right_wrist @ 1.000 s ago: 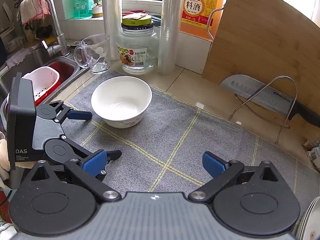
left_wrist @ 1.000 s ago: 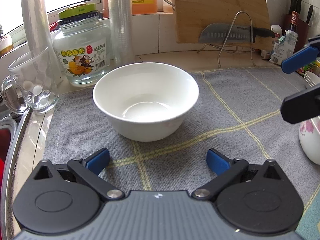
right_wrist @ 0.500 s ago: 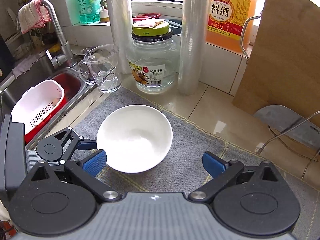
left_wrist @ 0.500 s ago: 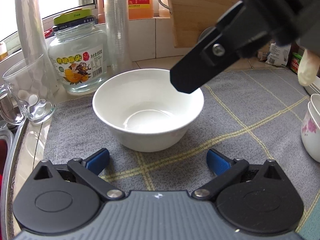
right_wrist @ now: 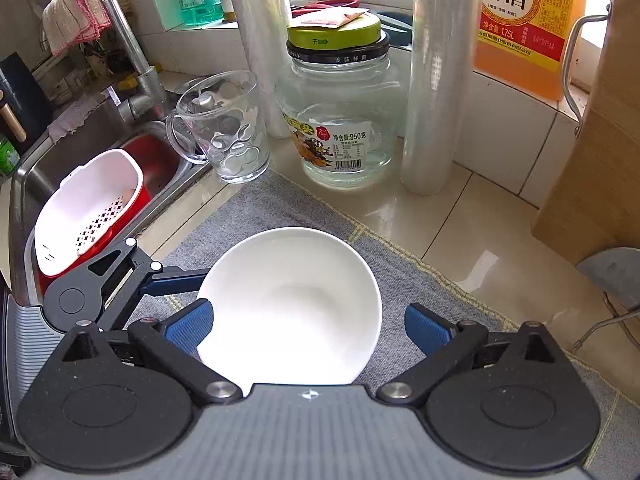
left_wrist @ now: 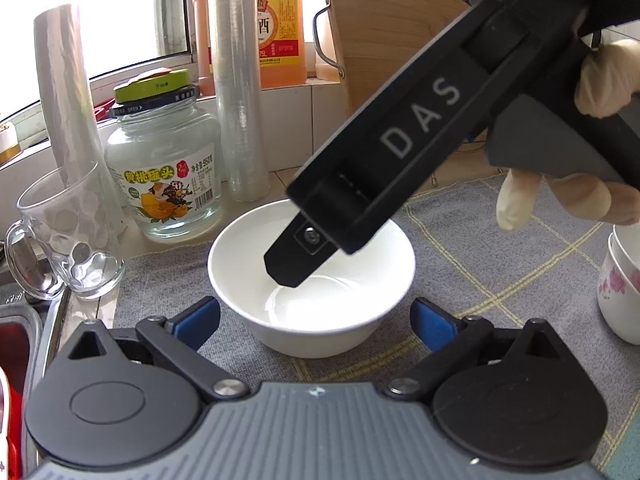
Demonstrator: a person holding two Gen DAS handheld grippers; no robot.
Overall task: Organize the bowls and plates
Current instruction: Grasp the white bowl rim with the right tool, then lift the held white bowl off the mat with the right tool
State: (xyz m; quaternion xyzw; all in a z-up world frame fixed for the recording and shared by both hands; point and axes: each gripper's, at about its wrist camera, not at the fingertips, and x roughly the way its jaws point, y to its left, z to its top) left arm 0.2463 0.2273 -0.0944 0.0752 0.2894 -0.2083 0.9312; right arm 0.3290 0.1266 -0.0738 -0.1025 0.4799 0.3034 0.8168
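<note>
A plain white bowl (left_wrist: pixel 316 292) stands upright on the grey mat (left_wrist: pixel 500 264). My left gripper (left_wrist: pixel 316 320) is open, with its blue fingertips on either side of the bowl's near wall. My right gripper (right_wrist: pixel 308 328) is open above the same bowl (right_wrist: pixel 292 300), with its pads on either side of the rim. In the left wrist view the right gripper's black body (left_wrist: pixel 420 140) reaches down over the bowl. A stack of floral bowls (left_wrist: pixel 620 284) stands at the right edge.
A glass jar (left_wrist: pixel 164 164), a glass mug (left_wrist: pixel 64 232), two cling-film rolls (left_wrist: pixel 240 80) and an orange bottle (left_wrist: pixel 280 28) stand behind the bowl. The sink with a white and red colander (right_wrist: pixel 88 216) lies to the left. A wooden cutting board (right_wrist: pixel 600 160) stands at the back right.
My right gripper has swung in from the right and come down over the white bowl. My left gripper has moved closer to the bowl. Both stay open.
</note>
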